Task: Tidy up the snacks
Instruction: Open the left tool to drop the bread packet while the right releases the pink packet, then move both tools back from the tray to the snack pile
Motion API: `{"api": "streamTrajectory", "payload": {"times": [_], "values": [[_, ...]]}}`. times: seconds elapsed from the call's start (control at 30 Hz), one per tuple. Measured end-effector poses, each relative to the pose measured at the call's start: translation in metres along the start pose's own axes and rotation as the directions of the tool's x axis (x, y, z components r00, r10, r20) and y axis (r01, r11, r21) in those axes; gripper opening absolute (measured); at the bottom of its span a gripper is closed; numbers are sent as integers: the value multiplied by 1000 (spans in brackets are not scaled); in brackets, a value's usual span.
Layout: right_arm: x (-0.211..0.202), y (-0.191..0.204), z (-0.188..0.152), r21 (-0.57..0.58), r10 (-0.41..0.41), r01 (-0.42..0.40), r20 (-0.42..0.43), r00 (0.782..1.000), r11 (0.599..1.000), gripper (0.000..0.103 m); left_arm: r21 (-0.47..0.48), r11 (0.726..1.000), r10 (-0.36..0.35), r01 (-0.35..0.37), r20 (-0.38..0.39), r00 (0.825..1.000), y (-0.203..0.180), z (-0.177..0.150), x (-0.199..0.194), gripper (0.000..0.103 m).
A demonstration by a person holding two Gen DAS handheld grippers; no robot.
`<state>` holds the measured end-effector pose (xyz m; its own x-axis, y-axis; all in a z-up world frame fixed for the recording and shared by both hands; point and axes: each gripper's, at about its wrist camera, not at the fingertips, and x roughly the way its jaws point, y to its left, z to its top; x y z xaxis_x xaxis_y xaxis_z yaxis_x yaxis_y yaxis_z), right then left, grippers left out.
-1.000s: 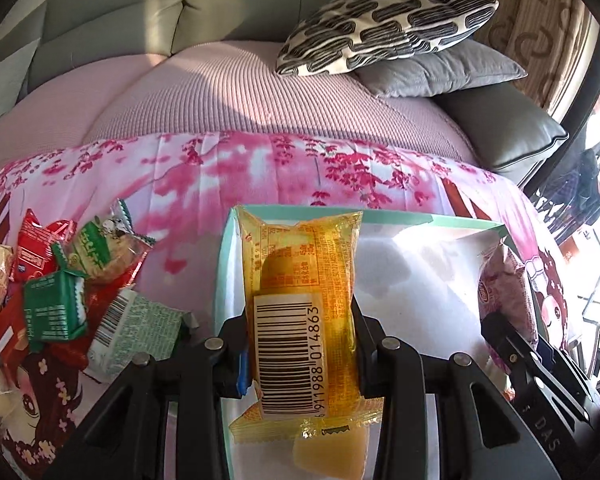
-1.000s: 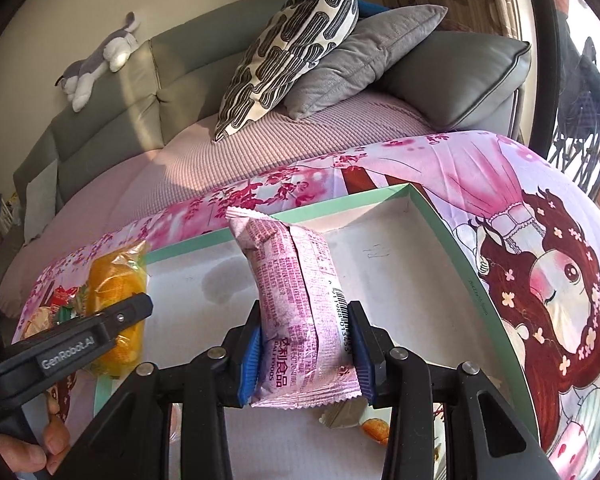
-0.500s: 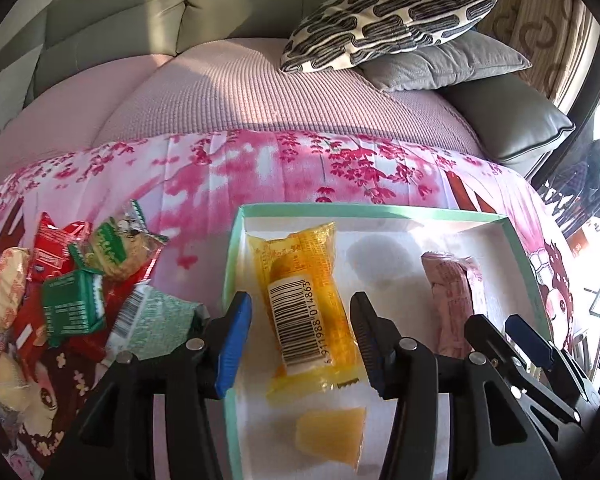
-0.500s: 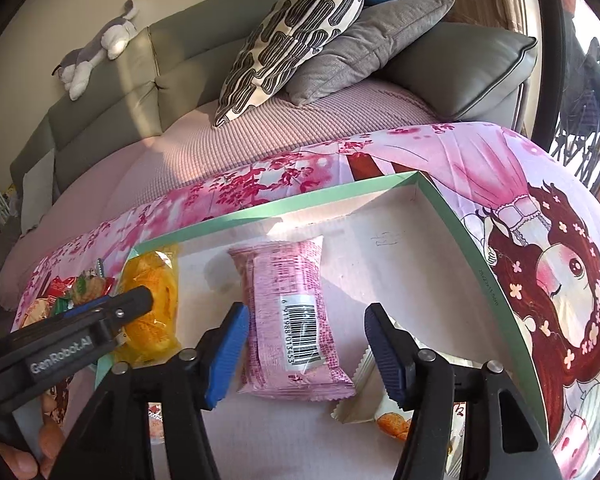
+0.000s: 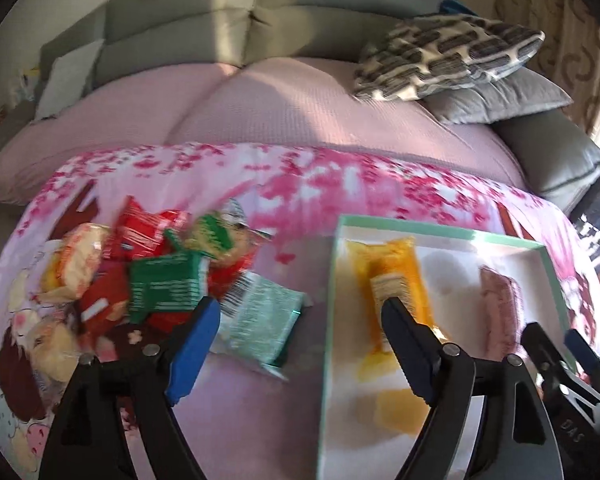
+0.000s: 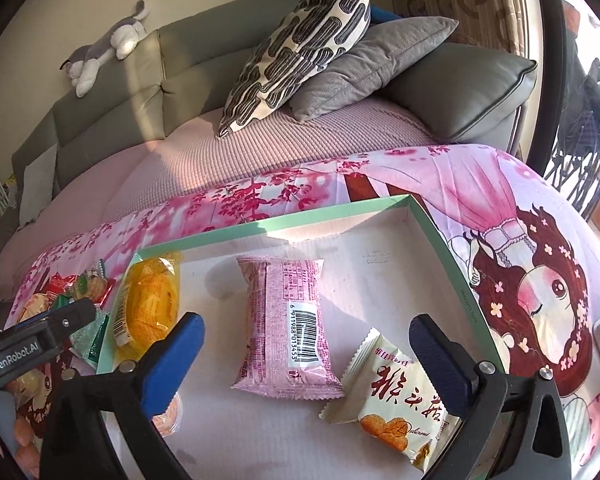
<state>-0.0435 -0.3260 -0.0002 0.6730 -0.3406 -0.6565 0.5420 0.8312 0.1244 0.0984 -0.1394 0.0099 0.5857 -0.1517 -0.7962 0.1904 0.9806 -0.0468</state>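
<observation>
A mint-rimmed white box lies on the pink floral cloth. Inside it lie a yellow packet, a pink packet and a cream cookie packet. A pile of loose snacks lies left of the box, with a pale green packet nearest it. My left gripper is open and empty, over the box's left rim. My right gripper is open and empty above the pink packet.
A sofa with a pink cover stands behind. A patterned pillow and a grey pillow lie on it. A plush toy rests on the backrest. A small orange jelly cup sits in the box's near part.
Both grippers opened and let go of their packets inside the box, then pulled back. The left gripper has swung left toward the snack pile.
</observation>
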Motion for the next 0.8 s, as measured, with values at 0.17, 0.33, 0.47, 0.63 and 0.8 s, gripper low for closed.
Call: {"api": "streamTrajectory", "payload": {"times": [0.17, 0.33, 0.47, 0.63, 0.8], "values": [[3, 4, -1, -29, -9, 8, -22, 1000, 1000, 103, -27, 997, 76, -75, 33, 997, 8, -6, -5, 84], [5, 6, -2, -42, -19, 17, -43, 999, 999, 103, -80, 988, 138, -135, 27, 990, 18, -10, -6, 84], [2, 8, -2, -26, 12, -13, -34, 999, 1000, 103, -82, 982, 175, -173, 19, 984, 20, -12, -6, 84], [-1, 19, -2, -41, 40, -41, -24, 999, 998, 103, -88, 982, 169, -165, 30, 985, 23, -12, -11, 84], [-4, 28, -3, -37, 72, -73, -17, 997, 997, 103, -87, 981, 178, -175, 19, 984, 30, -15, -13, 84]]}}
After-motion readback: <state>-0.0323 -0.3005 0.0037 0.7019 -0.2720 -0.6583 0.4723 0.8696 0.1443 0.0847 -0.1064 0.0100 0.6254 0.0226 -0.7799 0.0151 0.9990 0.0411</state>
